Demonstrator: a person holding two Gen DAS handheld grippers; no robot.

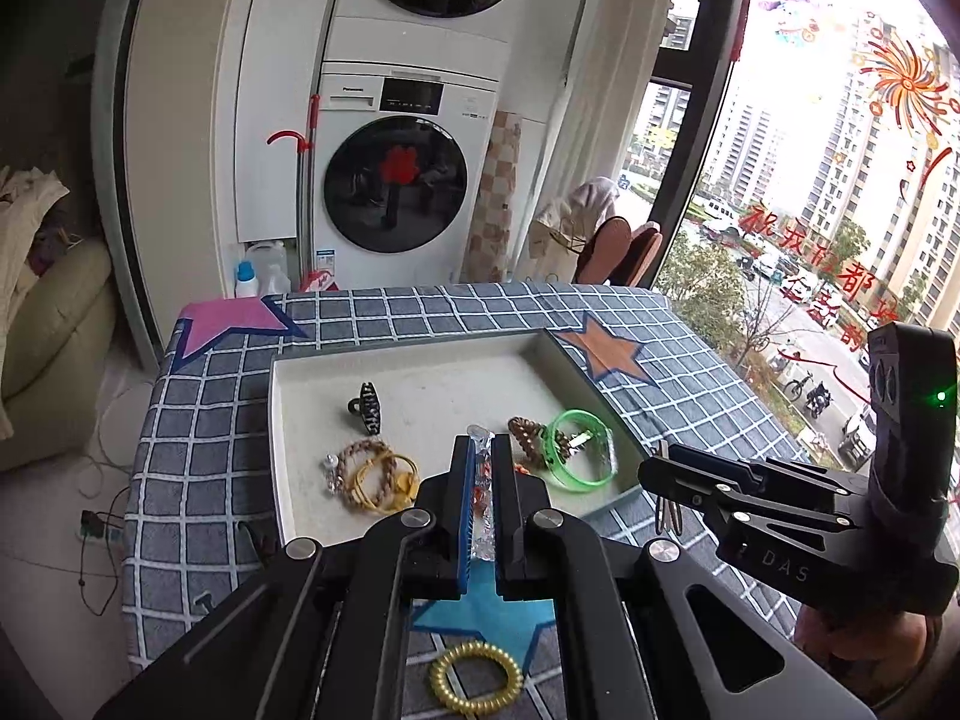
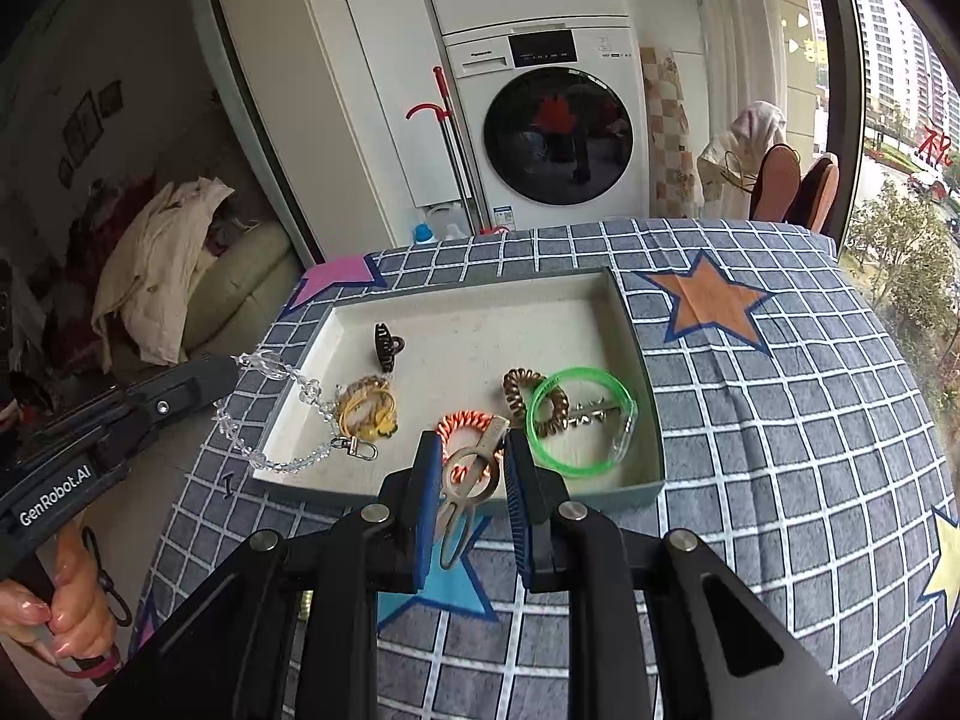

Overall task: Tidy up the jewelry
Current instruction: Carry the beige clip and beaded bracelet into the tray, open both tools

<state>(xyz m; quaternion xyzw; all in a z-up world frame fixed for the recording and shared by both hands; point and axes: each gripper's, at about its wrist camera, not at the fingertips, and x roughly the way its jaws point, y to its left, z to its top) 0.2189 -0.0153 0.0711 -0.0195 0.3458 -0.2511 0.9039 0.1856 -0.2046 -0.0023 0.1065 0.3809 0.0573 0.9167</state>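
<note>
The left hand-held gripper (image 1: 483,480) is clamping a clear bead chain (image 2: 282,414) that's trailing over the tray (image 2: 456,279) edge just ahead, while the right hand-held gripper (image 2: 468,474) is pinching a metal hair clip (image 2: 471,474). Looks like both are mid-drop-off; next they'll need to ease forward and let go over the tray.

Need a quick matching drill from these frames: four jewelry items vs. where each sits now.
Items:
1. clear bead chain
2. metal hair clip
3. green bangle
4. gold coil hair tie

Places:
A. in the tray, right side
B. on the tablecloth, outside the tray
C. held by the left gripper
D. held by the right gripper

Pairs: 1-C, 2-D, 3-A, 4-B
</note>
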